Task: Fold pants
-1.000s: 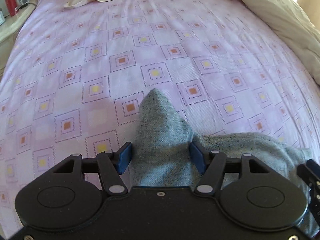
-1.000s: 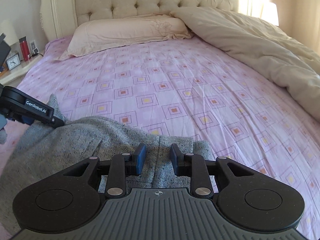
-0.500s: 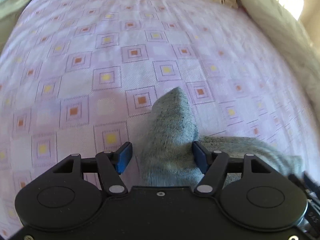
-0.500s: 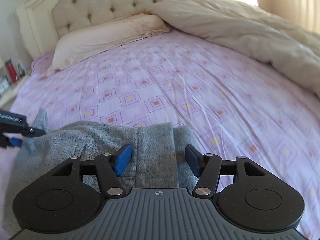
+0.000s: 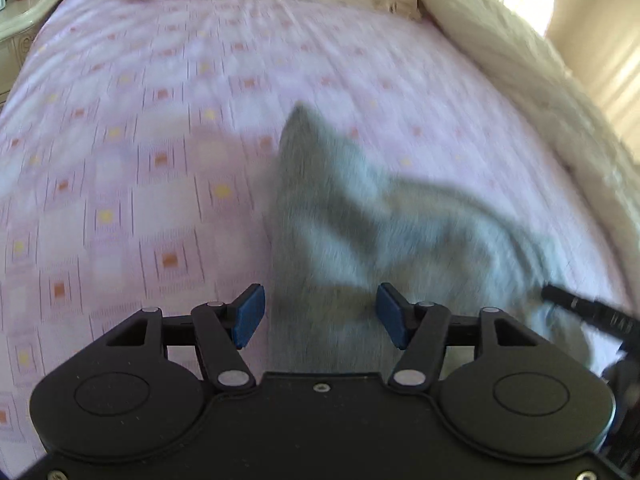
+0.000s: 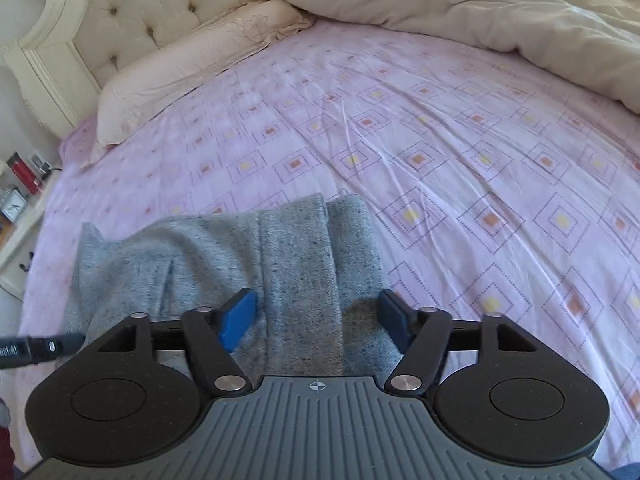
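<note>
The grey knit pants (image 6: 248, 256) lie bunched on the pink patterned bed sheet (image 6: 460, 152). In the left wrist view the pants (image 5: 360, 220) are blurred, with a pointed corner standing up. My left gripper (image 5: 320, 316) is open above the cloth, its blue pads apart and nothing between them. My right gripper (image 6: 318, 318) is open too, its pads on either side of a folded strip of the pants without pinching it. A tip of the left gripper shows at the left edge of the right wrist view (image 6: 36, 348).
A cream pillow (image 6: 192, 68) and tufted headboard (image 6: 140, 8) are at the far end. A beige duvet (image 6: 500, 20) is piled along the right side. A nightstand (image 6: 20, 200) with a clock and a red bottle stands to the left.
My right gripper has opened from shut on the pants to wide open. Both grippers have lifted and tilted; the left view has swung right and is blurred by motion.
</note>
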